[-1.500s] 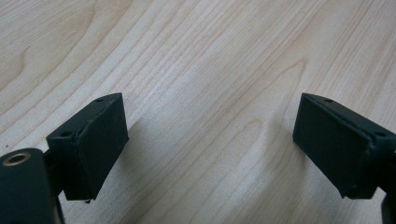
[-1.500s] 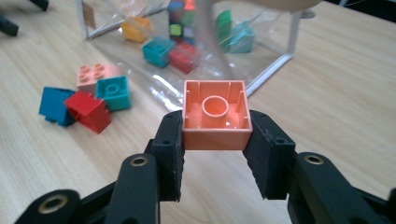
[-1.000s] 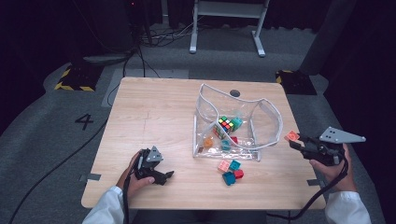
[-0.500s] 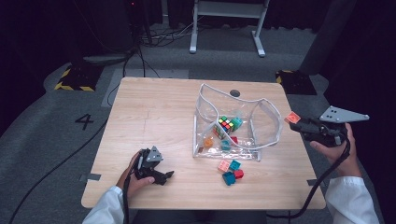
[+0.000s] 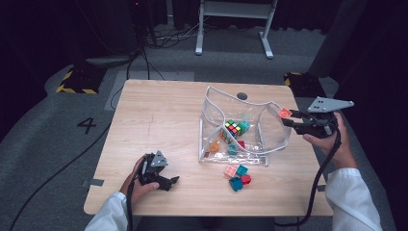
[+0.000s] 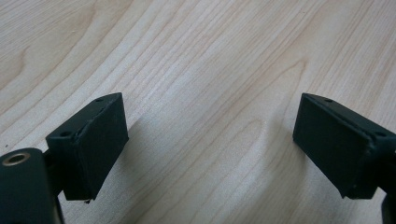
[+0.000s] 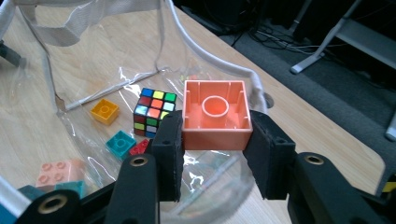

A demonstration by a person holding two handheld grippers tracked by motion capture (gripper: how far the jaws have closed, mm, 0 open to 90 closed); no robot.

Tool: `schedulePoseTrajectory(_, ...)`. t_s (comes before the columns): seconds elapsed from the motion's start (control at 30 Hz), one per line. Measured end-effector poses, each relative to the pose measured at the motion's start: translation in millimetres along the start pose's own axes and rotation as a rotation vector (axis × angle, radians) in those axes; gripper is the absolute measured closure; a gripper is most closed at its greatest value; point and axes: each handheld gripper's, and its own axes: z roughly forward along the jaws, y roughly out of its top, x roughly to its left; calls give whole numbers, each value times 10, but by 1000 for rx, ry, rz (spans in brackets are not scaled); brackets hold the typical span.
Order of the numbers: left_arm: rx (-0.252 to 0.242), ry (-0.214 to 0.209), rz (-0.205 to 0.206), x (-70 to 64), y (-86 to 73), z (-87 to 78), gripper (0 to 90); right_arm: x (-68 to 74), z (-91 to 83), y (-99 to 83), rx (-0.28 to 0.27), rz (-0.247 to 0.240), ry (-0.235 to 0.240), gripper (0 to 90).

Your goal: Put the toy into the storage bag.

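In the high view the right gripper (image 5: 290,117) hangs above the right edge of the clear plastic bag (image 5: 269,130), with a small orange block (image 5: 284,113) at its tip. The right gripper view shows more: the orange block (image 7: 216,114) sits squeezed between both jaws, hollow underside toward the camera, so the jaws are closed on its two sides. Below it, through the open mouth of the bag (image 7: 60,37), lie a colour cube (image 7: 154,112), a yellow block (image 7: 104,111) and a teal block (image 7: 120,143).

The left gripper (image 5: 171,182) rests on the near left part of the wooden table (image 5: 159,110). The left gripper view shows its jaws wide apart with only bare wood between them.

Just outside the bag, on its near side, is a small group of blocks (image 5: 237,175).

Compared with one second ago, the right gripper has risen and moved farther, from beside the bag to over its rim. The left gripper has not moved.
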Motion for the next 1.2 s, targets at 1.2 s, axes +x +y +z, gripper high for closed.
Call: schedulePoseTrajectory(1.2, -2, 12, 12, 4, 2, -5, 104, 281, 999, 255, 420, -193, 158, 593)
